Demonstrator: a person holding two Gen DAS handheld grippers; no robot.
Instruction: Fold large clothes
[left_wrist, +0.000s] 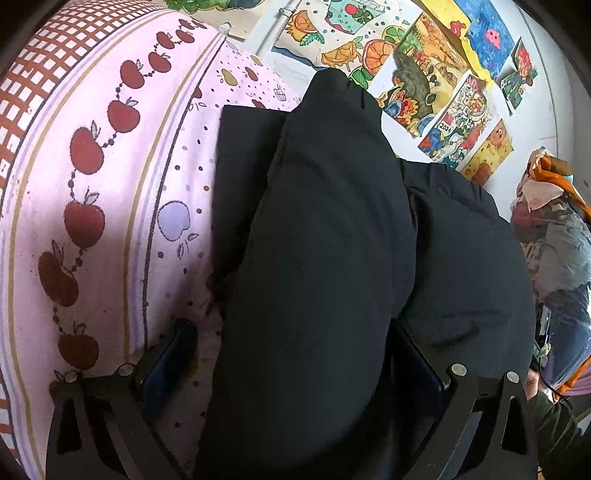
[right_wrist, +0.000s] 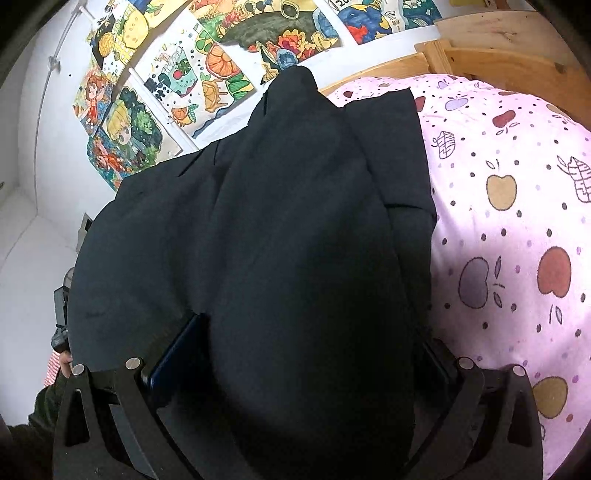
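A large black padded jacket (left_wrist: 332, 229) lies on a pink bed sheet with an apple print (left_wrist: 110, 192). A thick fold of it bulges up between the fingers of my left gripper (left_wrist: 295, 354), whose blue pads stand wide on either side of the bunched cloth. In the right wrist view the same jacket (right_wrist: 280, 229) fills the middle, and a thick fold sits between the fingers of my right gripper (right_wrist: 310, 354) in the same way. Both fingertip pairs are partly hidden by the cloth. A flat part of the jacket (right_wrist: 391, 147) lies behind on the sheet (right_wrist: 509, 229).
Colourful drawings (left_wrist: 436, 85) hang on the white wall behind the bed. A heap of other clothes (left_wrist: 554, 236) lies at the right in the left wrist view. A wooden bed frame (right_wrist: 498, 48) runs along the far edge in the right wrist view.
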